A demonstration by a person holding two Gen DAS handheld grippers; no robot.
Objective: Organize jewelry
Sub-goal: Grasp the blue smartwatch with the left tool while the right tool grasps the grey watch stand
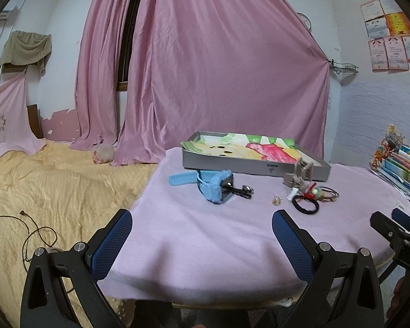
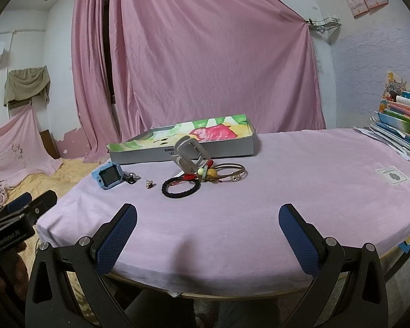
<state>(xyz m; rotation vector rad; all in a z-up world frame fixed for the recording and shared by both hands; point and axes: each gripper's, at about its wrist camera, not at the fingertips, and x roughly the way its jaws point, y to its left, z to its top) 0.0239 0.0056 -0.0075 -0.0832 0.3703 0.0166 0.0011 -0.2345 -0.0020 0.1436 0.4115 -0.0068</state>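
Fingers spread; black hair tie ahead, well apart.

Blue watch, black hair tie, pink tablecloth, grey tray.

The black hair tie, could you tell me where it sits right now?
The black hair tie lies on the pink cloth, centre-left in the right wrist view, just in front of the beige hair claw and right of the small earring.

Right gripper fingers spread wide, empty; black hair tie beside blue watch, tray behind.
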